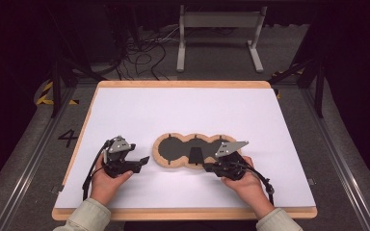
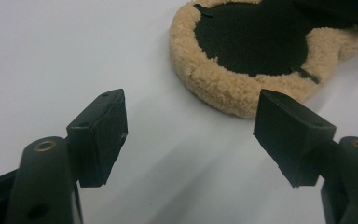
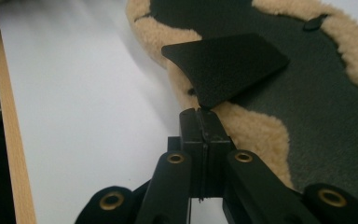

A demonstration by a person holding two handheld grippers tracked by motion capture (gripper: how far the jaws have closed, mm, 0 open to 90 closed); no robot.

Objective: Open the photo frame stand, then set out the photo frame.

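Observation:
A three-lobed pad [image 1: 160, 155] with a tan fleece rim and a dark inner face lies flat on the white board [image 1: 183, 108]. A black wedge-shaped flap [image 1: 195, 155] lies over its middle. In the right gripper view the flap [image 3: 223, 65] stands slightly raised above the fleece [image 3: 256, 130], and my right gripper [image 3: 200, 112] is shut on its near corner. From the high view that right gripper [image 1: 206, 166] sits at the pad's near edge. My left gripper [image 1: 142, 161] hovers open just left of the pad [image 2: 223, 88], with nothing between the fingers of the left gripper [image 2: 191, 135].
The board's wooden edge [image 1: 183, 213] runs along the near side, by the person's sleeves. A grey metal stand [image 1: 219, 38] and loose cables [image 1: 144, 57] sit on the floor beyond the table.

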